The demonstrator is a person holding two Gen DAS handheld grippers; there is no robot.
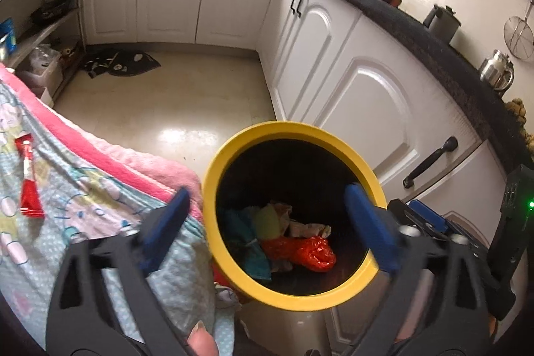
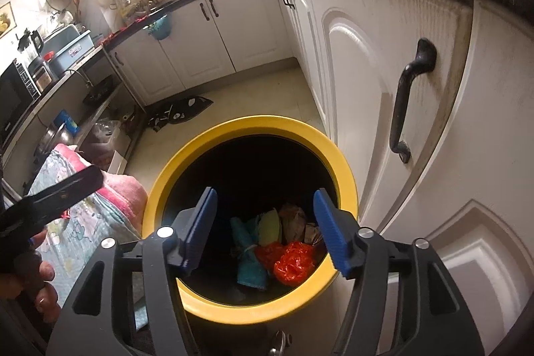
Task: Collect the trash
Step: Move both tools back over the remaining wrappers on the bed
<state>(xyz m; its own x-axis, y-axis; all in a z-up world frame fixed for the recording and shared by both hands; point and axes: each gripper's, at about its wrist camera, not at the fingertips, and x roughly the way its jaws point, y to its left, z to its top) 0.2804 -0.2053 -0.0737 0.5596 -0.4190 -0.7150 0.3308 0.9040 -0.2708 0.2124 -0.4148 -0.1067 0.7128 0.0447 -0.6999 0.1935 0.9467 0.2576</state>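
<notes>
Right up close, the right gripper (image 2: 265,232) hangs over the mouth of the bin (image 2: 347,182), its 2 blue pads (image 2: 200,229) spread wide apart with nothing between them. The left gripper (image 1: 267,222) is also released, jaws splayed: 1 pad (image 1: 167,222) sits over the blanket at 9 o'clock, the other over the bin's rim at 3 o'clock, empty as well.

Down inside the yellow-rimmed bin, the trash lies on the dark floor: a crumpled red plastic bag (image 2: 293,261) at about 5 o'clock, a teal cloth (image 2: 248,259) beside it at 7 o'clock, a yellow-green piece (image 2: 270,226) just behind, and crumpled brown paper (image 2: 295,219) toward 1 o'clock.

Off at 9 o'clock from the bin, a blanket (image 1: 110,189) with pink edging and a pale cartoon print is draped right against the bin's side. On it, in the left wrist view, lies a red wrapper (image 1: 28,179), well apart from the bin.

At 3 o'clock, white cabinet doors (image 2: 434,22) with a black handle (image 2: 409,99) stand just beside the bin. Farther out, at 12 o'clock, pale floor tiles (image 1: 173,109) run to a dark mat (image 1: 120,64) lying in front of the far cabinets, under a black countertop (image 1: 400,12).
</notes>
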